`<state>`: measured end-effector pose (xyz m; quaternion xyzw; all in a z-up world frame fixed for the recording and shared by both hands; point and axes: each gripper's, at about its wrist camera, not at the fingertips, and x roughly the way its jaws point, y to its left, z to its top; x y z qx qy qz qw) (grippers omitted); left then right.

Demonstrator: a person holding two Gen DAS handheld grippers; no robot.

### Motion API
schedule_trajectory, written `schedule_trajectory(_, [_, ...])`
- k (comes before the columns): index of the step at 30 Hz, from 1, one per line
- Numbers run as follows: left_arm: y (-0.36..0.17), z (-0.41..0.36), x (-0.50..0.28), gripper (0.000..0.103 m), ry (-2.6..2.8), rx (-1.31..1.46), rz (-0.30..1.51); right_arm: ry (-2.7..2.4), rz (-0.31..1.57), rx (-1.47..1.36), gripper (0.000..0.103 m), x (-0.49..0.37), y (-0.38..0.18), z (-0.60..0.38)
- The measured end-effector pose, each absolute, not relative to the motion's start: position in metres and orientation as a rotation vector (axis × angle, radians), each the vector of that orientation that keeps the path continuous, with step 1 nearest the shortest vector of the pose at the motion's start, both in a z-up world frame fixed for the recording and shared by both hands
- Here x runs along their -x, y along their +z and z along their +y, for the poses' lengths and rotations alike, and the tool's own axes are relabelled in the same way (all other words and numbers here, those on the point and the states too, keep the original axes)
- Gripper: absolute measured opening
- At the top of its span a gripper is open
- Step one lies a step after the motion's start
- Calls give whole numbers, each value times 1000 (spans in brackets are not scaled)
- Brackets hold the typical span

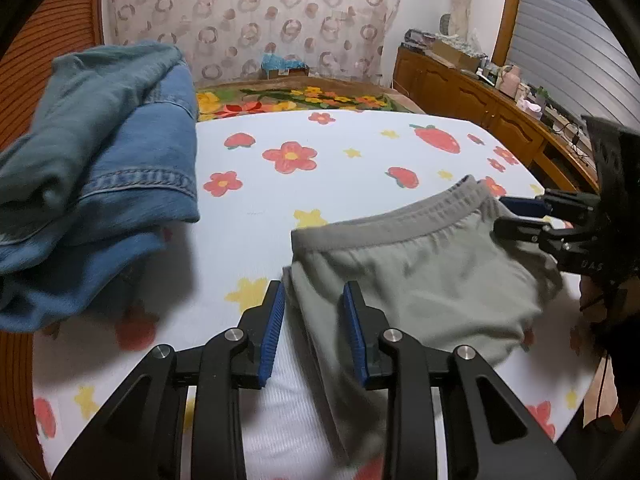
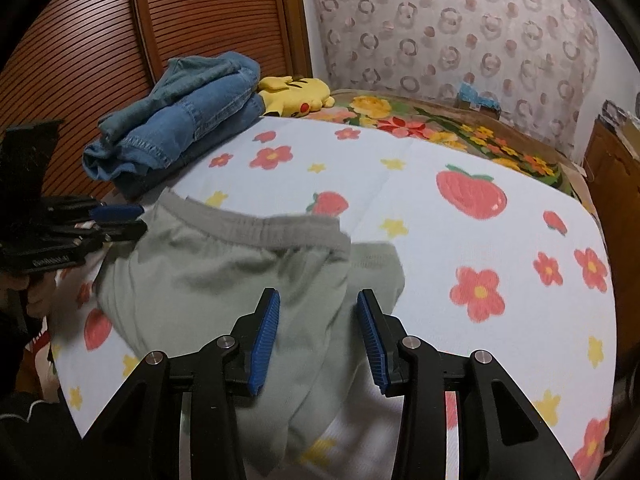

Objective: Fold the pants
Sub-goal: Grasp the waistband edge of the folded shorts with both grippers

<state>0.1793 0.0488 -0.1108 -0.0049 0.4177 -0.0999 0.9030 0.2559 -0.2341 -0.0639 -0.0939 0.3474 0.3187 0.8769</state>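
Note:
The grey-green pants (image 1: 420, 276) lie folded on the white flowered sheet (image 1: 256, 200), with the darker grey waistband (image 1: 384, 224) on the far side. My left gripper (image 1: 314, 320) is open, its blue pads on either side of the pants' left edge, holding nothing. In the right wrist view the pants (image 2: 208, 260) lie ahead. My right gripper (image 2: 318, 324) is open over their right edge and is empty. Each gripper shows in the other's view, the right one (image 1: 516, 216) and the left one (image 2: 124, 222), both by the waistband ends.
A stack of folded blue jeans (image 1: 100, 176) lies at the left of the bed, also in the right wrist view (image 2: 176, 120). A yellow plush toy (image 2: 296, 94) sits behind it. A floral blanket (image 2: 440, 128) lies beyond. A wooden cabinet (image 1: 480, 108) stands on the right.

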Motion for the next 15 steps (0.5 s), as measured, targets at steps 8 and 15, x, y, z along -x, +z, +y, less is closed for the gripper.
schedule_trajectory(8, [-115, 48, -204, 32, -197, -16, 874, 677, 750, 177, 42, -279, -70, -229])
schedule_trajectory(15, [-116, 47, -218, 33, -197, -34, 878, 623, 761, 183, 42, -287, -73, -228])
